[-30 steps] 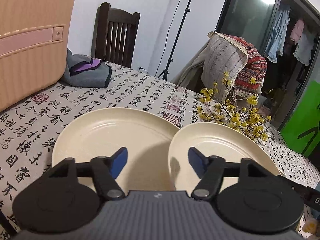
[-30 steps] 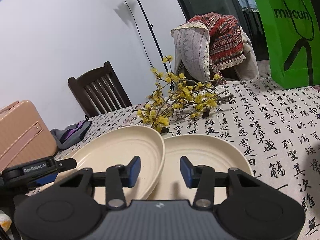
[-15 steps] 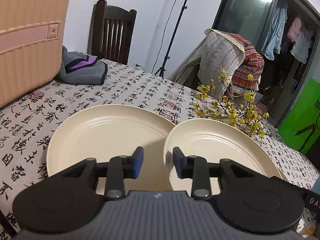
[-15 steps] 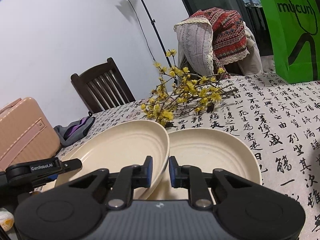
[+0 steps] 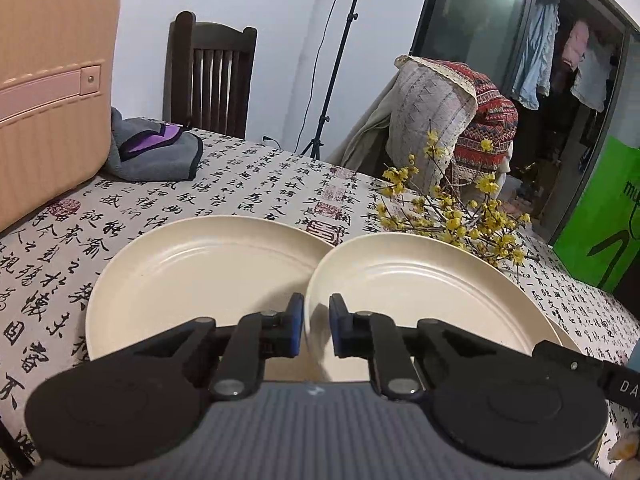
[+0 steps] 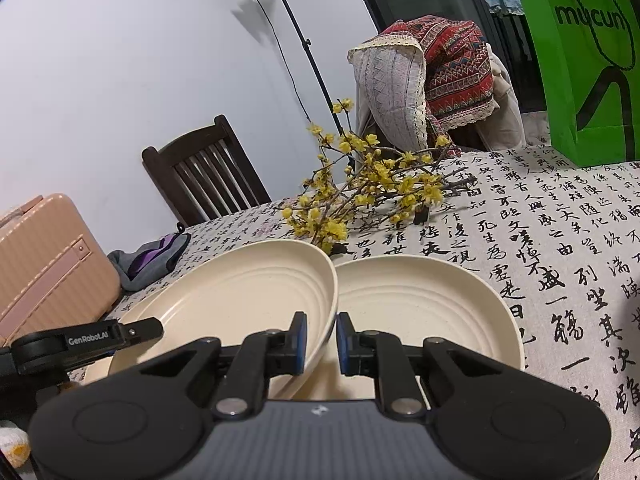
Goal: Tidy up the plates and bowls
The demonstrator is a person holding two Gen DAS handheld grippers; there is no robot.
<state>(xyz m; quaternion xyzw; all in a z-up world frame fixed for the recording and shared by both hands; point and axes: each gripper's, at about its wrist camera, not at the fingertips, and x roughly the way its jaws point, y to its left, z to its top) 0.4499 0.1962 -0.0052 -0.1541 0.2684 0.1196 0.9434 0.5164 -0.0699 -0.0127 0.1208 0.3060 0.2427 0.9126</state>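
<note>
Stacking aim: judged from the task, one cream plate is to go onto the other; neither looks lifted yet.
Left plate (image 5: 192, 276): lies on the near left of the desk (image 5: 240, 184), with its right rim against the neighbour.
Right plate (image 5: 424, 292): lies on the near right, just in front of the yellow flowering branches (image 5: 460, 220).
Left tongs (image 5: 316, 332): closed to a narrow slit. In their own view the rims' meeting line falls in that slit, but the right wrist view shows them by the left plate's near-left edge, so I cannot tell that any rim is pinched.
Right tongs (image 6: 320, 340): also drawn to a narrow slit, with the left plate's right rim in line with it; whether it is pinched I cannot tell.
Doing it well: part the pads before reaching and take only one plate's near rim. Turn the wrist so that one pad goes over the rim and one under it.
Lift: raise it level, clear of the other rim, and set it down centred.
Risk: smooth rims may slip, and the branches could catch a far edge.
</note>
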